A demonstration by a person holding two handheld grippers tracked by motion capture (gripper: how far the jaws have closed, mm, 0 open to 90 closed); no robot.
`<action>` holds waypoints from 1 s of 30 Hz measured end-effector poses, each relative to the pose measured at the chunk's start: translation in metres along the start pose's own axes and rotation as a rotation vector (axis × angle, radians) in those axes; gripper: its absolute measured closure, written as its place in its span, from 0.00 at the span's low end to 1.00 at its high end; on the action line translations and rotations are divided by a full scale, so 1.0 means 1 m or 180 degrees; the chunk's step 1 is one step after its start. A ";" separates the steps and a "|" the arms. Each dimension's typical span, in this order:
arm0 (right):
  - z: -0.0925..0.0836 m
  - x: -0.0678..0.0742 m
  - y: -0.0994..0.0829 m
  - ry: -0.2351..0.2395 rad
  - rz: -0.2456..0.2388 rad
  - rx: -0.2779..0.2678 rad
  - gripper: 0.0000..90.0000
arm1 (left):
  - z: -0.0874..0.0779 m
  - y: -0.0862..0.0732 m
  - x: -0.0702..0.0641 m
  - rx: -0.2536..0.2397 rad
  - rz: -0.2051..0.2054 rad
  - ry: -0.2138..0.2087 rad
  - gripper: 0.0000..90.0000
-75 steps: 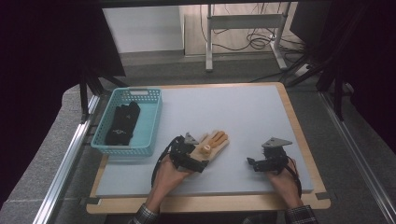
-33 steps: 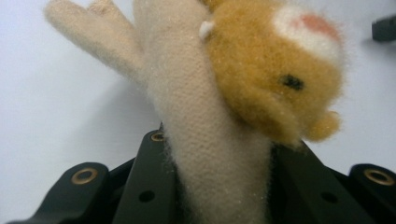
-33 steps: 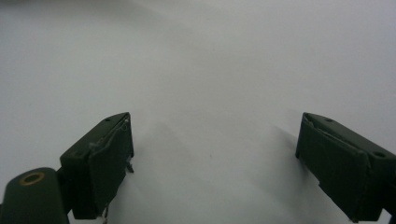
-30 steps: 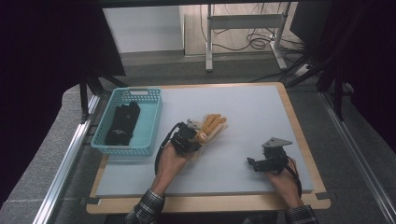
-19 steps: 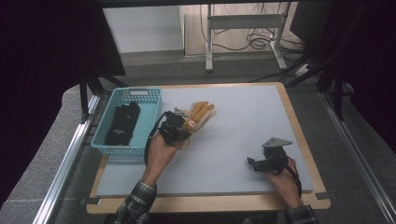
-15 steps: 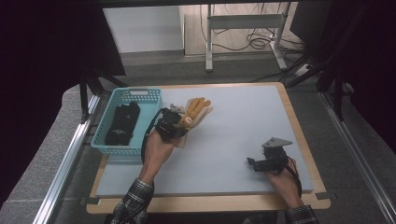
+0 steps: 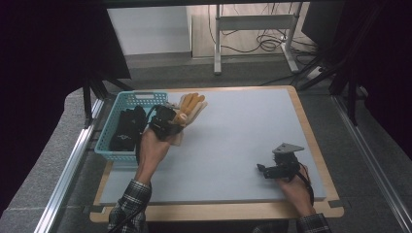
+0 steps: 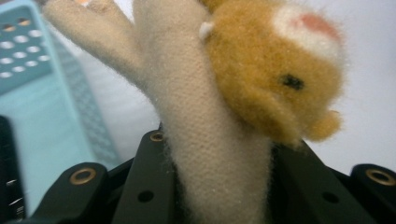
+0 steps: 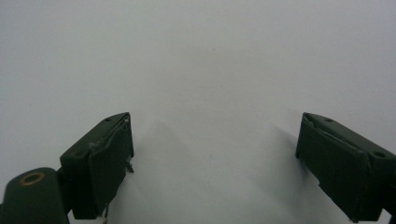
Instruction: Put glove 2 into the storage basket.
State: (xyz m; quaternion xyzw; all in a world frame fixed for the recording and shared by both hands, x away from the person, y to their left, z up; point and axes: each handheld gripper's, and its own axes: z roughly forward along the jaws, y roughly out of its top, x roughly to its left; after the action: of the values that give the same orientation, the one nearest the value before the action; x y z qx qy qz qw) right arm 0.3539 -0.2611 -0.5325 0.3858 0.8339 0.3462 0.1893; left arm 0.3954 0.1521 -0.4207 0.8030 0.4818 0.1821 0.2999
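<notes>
High view, left of frame: teal basket (image 7: 127, 145) at board's left edge, dark item (image 7: 127, 128) inside. Just right of it, your left gripper (image 7: 167, 124) clamped on beige-and-tan plush glove (image 7: 189, 108), held near basket's upper right corner, glove fingers pointing to upper right. Left gripper view: glove cuff (image 8: 215, 154) pinched between both jaws, basket wall (image 8: 32, 93) at left. Lower right of high view: your right gripper (image 7: 272, 171) resting on grey board (image 7: 243, 131), well apart from glove. Right gripper view: jaws spread wide, nothing between.
</notes>
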 end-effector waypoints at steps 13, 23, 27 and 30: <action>0.000 0.000 0.000 0.0001 0.0000 -0.0001 0.12 | -0.020 -0.007 0.052 0.0031 -0.0291 0.0373 0.79; 0.000 0.000 0.000 0.0001 0.0001 -0.0001 0.12 | -0.015 -0.023 0.094 0.0230 -0.0584 0.0609 0.79; 0.000 0.000 0.000 0.0001 0.0002 -0.0001 0.12 | -0.005 -0.028 0.102 0.0313 -0.0650 0.0624 0.80; 0.000 0.000 0.000 0.0001 0.0003 -0.0001 0.12 | 0.007 -0.032 0.108 0.0401 -0.0728 0.0594 0.81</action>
State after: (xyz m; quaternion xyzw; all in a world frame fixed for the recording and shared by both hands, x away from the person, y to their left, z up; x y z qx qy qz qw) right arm 0.3538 -0.2610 -0.5325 0.3861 0.8337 0.3465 0.1891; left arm 0.4291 0.2569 -0.4466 0.7397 0.6063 0.1901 0.2216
